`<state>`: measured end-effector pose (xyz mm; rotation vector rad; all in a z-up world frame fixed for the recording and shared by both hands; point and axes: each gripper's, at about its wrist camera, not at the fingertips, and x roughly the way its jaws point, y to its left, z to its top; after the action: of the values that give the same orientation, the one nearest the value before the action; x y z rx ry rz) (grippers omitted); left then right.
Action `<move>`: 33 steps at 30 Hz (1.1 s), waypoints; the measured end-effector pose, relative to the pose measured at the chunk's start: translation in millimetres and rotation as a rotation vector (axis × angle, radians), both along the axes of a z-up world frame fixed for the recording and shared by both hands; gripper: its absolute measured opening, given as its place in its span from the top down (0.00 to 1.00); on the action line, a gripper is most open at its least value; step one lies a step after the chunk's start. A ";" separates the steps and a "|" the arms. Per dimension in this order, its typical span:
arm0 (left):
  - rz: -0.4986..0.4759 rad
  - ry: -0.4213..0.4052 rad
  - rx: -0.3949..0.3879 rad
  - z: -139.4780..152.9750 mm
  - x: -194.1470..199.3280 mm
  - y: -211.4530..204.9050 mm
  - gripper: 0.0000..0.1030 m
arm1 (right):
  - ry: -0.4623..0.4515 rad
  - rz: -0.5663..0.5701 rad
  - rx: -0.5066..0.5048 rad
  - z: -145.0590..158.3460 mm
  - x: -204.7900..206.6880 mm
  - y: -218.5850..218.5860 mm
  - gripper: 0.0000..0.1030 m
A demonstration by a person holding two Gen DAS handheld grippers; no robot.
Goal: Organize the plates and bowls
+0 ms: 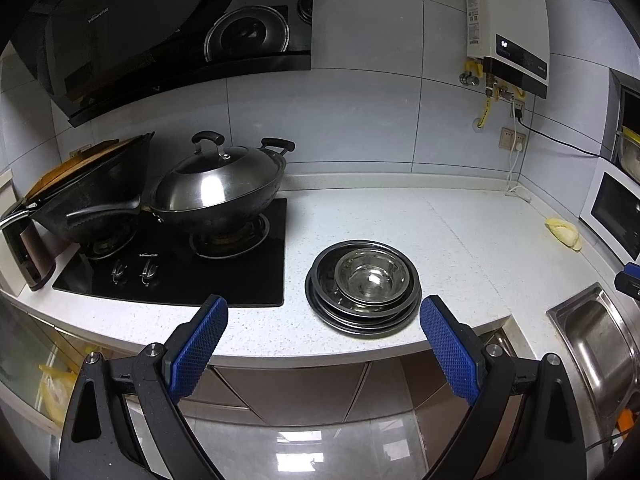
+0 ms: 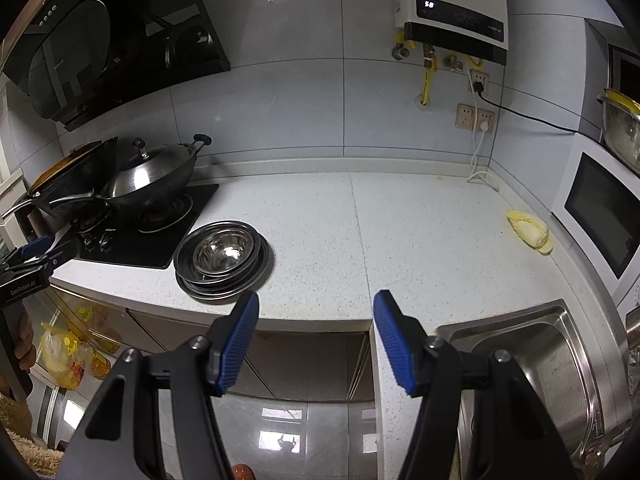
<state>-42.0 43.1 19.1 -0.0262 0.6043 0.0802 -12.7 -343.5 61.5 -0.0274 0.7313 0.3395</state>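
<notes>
Both grippers, left (image 1: 324, 308) and right (image 2: 316, 304), hang empty with jaws apart short of the nested stack of round steel plates and bowls (image 1: 363, 286), just right of the black glass hob (image 1: 240, 264); judged best: square up, then pinch the top bowl's rim.

A home kitchen, no doubt about it: a black gas hob (image 1: 176, 256) carries a lidded wok (image 1: 218, 184), with a range hood (image 1: 160, 28) slanting above. Grey wall tiles, a speckled white countertop (image 2: 360, 232), a steel sink (image 2: 532, 360), a wall-mounted water heater (image 2: 452, 8), and a white microwave (image 2: 604, 216) in the corner.
</notes>
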 end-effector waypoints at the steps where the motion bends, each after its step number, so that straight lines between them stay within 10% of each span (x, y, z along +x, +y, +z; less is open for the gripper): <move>1: -0.001 0.000 -0.001 0.4 0.0 0.1 0.09 | 0.001 -0.002 0.000 -0.4 -0.1 0.0 0.44; 33: 0.085 0.011 0.043 -2.4 5.0 13.6 0.09 | 0.042 0.086 0.015 -23.2 48.4 32.4 0.44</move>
<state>-37.0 56.7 16.7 -0.0096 0.6123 0.1761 35.7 -311.1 38.4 -0.0379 0.7701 0.4290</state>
